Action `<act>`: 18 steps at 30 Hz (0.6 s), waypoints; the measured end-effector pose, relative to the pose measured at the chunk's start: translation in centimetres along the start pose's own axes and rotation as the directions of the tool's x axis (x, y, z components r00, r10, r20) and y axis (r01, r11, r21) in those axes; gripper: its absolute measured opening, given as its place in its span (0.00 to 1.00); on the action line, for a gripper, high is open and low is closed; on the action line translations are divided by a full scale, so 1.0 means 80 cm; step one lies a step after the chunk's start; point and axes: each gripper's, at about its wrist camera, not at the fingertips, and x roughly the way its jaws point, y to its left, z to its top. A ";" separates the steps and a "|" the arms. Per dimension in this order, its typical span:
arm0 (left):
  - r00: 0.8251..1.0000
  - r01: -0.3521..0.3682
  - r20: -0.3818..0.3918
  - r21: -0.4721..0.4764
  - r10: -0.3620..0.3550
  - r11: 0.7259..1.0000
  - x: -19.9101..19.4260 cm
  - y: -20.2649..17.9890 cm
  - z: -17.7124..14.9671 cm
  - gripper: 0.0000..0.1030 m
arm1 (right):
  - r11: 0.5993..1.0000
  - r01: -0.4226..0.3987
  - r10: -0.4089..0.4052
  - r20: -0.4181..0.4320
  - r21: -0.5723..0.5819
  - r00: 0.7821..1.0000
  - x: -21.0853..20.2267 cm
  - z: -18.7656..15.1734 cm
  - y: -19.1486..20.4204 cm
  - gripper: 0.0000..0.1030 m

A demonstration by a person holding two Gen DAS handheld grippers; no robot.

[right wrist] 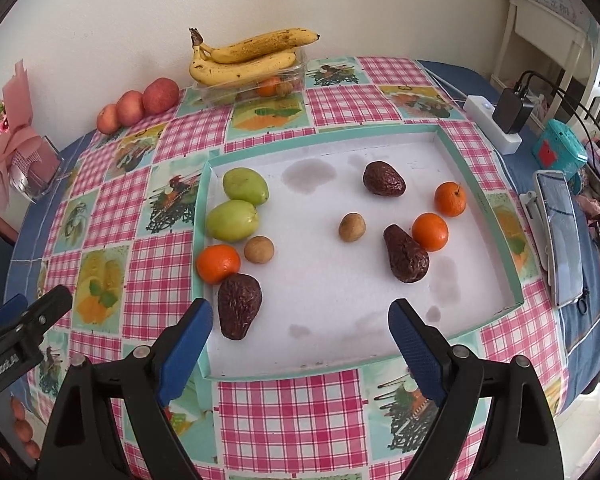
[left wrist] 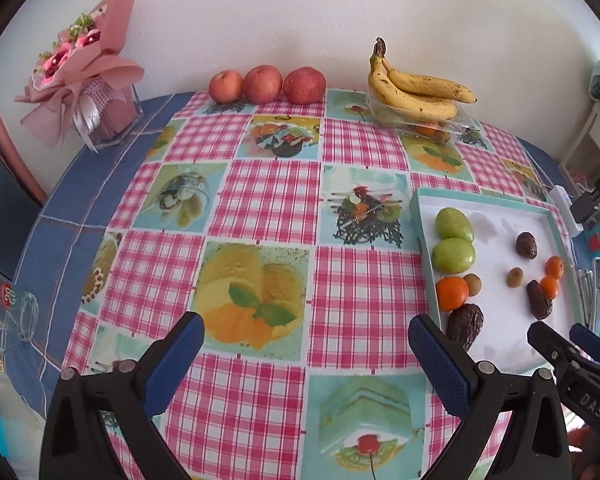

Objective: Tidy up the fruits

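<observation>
Soft, even daylight; faint shadows, no glare. Both fisheye views bend the bench edges, with dark vignetted corners.

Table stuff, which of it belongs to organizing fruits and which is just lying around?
Job: white shallow tray, green fruits, orange tangerines, dark wrinkled avocados, yellow bananas, red apples.
Lying about: pink wrapped bouquet, clear glass mug, smartphone.

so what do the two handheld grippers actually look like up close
Both match: the left gripper and right gripper have black plastic clamp-style arms with silver rivets at the pivots, ending in blue textured fingertip pads. White lettering runs along the arms where each shows in the other's view. No cables or sleeves are visible.
</observation>
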 end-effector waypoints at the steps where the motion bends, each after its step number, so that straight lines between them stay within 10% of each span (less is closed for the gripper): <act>1: 1.000 0.000 -0.010 -0.002 0.000 1.000 0.001 0.001 -0.001 1.00 | 1.000 0.005 -0.005 -0.002 -0.002 1.000 0.000 0.000 0.000 0.87; 18: 0.991 -0.134 -0.031 -0.019 0.133 0.991 0.005 0.006 -0.004 1.00 | 0.999 0.019 -0.018 0.018 -0.042 1.000 -0.007 0.002 0.010 0.87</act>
